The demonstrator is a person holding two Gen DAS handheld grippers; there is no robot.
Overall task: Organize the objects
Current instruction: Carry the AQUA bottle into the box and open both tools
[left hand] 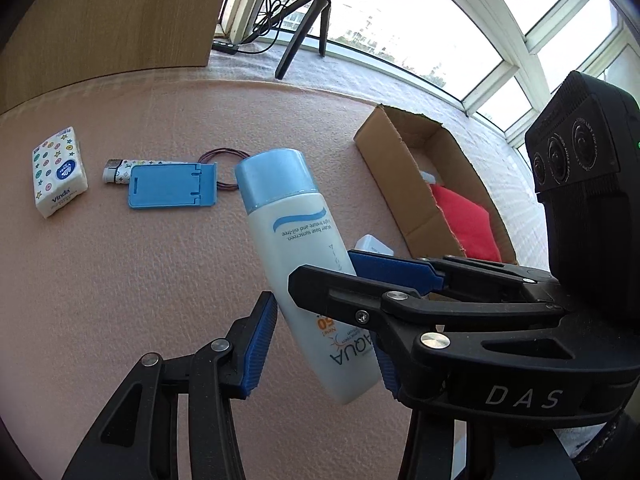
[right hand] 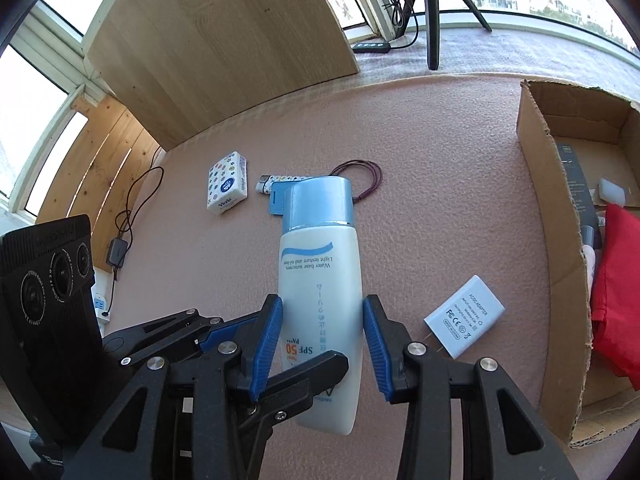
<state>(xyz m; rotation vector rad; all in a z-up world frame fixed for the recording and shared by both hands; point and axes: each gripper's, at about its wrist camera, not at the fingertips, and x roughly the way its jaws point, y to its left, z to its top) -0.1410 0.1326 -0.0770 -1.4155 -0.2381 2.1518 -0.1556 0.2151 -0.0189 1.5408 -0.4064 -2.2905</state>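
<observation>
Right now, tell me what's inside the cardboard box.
Inside the cardboard box: a red cloth, a small white block and a dark flat item. Anything under the cloth is hidden.

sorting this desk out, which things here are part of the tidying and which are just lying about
Part of the job: sunscreen bottle, cardboard box, tissue pack, lighter, blue stand, adapter.

Just about: tripod, wooden board.

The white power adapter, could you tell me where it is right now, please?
In the right wrist view, the power adapter lies flat on the pink mat, between the sunscreen bottle and the cardboard box.
</observation>
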